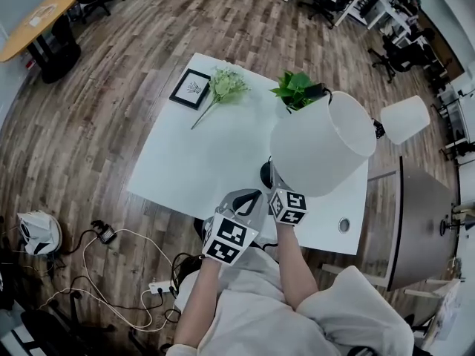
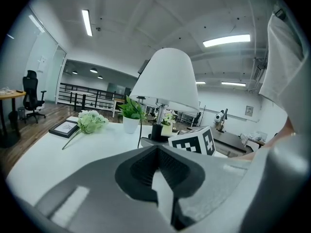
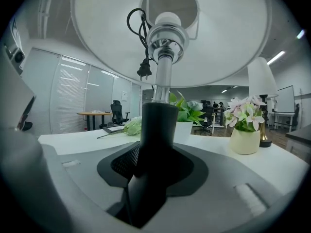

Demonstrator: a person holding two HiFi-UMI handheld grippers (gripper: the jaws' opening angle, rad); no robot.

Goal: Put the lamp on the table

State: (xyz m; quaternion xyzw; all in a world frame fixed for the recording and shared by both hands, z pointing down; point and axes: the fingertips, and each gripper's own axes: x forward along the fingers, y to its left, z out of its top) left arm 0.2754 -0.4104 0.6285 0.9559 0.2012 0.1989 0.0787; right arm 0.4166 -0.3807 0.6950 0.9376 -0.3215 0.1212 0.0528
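Note:
The lamp (image 1: 323, 143) has a wide white shade, a chrome neck and a black stem. My right gripper (image 1: 273, 185) is shut on that black stem (image 3: 154, 130), which fills the space between its jaws. The black base (image 1: 265, 174) is at the top of the white table (image 1: 200, 162) near its front edge; I cannot tell if it touches. The coiled cord and plug (image 3: 141, 47) hang inside the shade. My left gripper (image 1: 246, 200) hovers just left of the right one, shut and empty (image 2: 155, 152), pointing at the lamp (image 2: 165, 79).
On the far side of the table lie a framed picture (image 1: 190, 88) and a pale flower sprig (image 1: 225, 86), beside a green potted plant (image 1: 297, 89). A pot of pink flowers (image 3: 245, 130) stands to the right. A second lamp (image 1: 404, 119) and a grey table (image 1: 423, 213) are at the right. Cables (image 1: 111, 258) trail on the floor.

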